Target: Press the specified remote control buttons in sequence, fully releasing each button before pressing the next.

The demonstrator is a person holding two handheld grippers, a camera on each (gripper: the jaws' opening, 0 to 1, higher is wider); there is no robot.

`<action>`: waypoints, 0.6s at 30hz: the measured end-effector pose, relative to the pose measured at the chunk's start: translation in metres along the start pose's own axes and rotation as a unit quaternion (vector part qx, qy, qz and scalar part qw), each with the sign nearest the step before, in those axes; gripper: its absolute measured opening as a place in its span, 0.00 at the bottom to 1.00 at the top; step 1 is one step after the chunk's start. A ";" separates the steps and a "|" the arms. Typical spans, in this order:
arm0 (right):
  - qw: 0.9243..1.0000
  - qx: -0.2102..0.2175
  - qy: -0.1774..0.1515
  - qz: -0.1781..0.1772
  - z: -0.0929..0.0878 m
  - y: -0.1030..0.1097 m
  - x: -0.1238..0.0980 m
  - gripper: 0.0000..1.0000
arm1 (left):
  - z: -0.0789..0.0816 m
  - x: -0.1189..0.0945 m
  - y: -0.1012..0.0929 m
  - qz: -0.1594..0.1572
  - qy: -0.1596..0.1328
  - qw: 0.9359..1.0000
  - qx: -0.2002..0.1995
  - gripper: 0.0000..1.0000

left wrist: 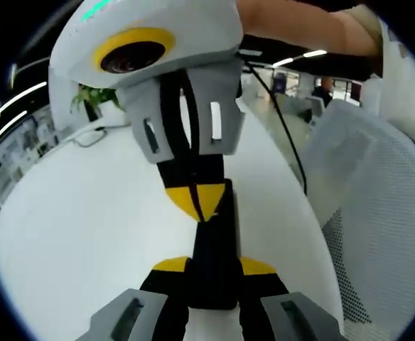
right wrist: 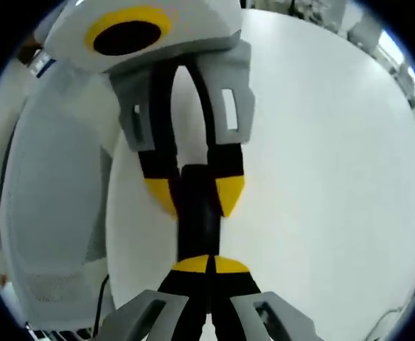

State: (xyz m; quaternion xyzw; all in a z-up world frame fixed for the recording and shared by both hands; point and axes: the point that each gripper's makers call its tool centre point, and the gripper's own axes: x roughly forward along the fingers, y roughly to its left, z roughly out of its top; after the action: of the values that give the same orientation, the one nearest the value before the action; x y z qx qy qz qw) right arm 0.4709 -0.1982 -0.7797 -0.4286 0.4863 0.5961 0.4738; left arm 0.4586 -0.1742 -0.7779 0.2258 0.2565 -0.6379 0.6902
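Left gripper (left wrist: 211, 266) rose from the bottom of the left gripper view, its yellow-tipped jaws pinching the near end of a slim black remote control (left wrist: 214, 241); the remote's buttons and any lettering were hidden, since only a plain dark matte edge faced the camera, and its lower end was cut off behind the jaws. Right gripper (left wrist: 197, 202) came down from the top of that view, jaws pressed together, yellow tips touching the remote's far end. Grey plastic finger housings with slot cutouts showed on both. White table (left wrist: 72, 234), smooth and glossy, lay under everything. A green plant (left wrist: 94, 96) sat far off at the left, blurry. A black cable (left wrist: 286, 135) ran across the table toward the right, its ends out of frame. A white mesh chair (left wrist: 378, 213) filled the right side, partly cropped. In the right gripper view the right gripper (right wrist: 209, 266) showed jaws closed with tips meeting against the remote (right wrist: 197, 220), motion-blurred, and the left gripper (right wrist: 193, 195) clamped it from above. No readable writing anywhere.
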 end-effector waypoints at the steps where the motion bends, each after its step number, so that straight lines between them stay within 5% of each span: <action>1: 1.000 0.004 0.002 0.003 0.000 0.000 0.000 0.00 | 0.000 0.000 0.000 0.000 0.000 1.000 0.000 0.24; 18: 1.000 0.018 0.006 -0.008 -0.001 0.001 0.000 0.00 | -0.001 0.001 0.001 0.001 0.000 1.000 0.000 0.24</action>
State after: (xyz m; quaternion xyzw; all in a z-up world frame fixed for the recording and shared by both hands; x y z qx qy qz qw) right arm 0.4694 -0.1989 -0.7799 -0.4279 0.4960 0.5808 0.4832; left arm 0.4594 -0.1742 -0.7787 0.2258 0.2566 -0.6374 0.6906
